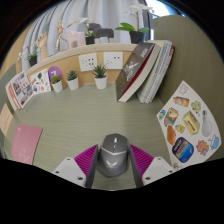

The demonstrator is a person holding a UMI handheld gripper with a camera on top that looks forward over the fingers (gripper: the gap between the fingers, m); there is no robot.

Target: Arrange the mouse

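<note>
The gripper (112, 166) sat low over a pale green table (95, 120), its two fingers spread about a grey mouse (111, 153). The mouse stood between the magenta pads (86, 159), close to both — whether the pads actually pressed on it could not be told. It appeared to rest on the table, its rounded back facing the camera.

Beyond the fingers, at the far side of the table, three small potted plants (72, 79) stood in a row before a white wall with sockets (114, 61). Just beside them leaned a stack of books (143, 70), tilted against the wall. To one side of the fingers a pink sheet (24, 141) lay flat; further back on that side, a picture card (27, 86) stood propped up. On the other side lay a large printed sheet of food pictures (187, 122) — well apart from the mouse. A potted plant (135, 31) with white flowers stood on the ledge above the books.
</note>
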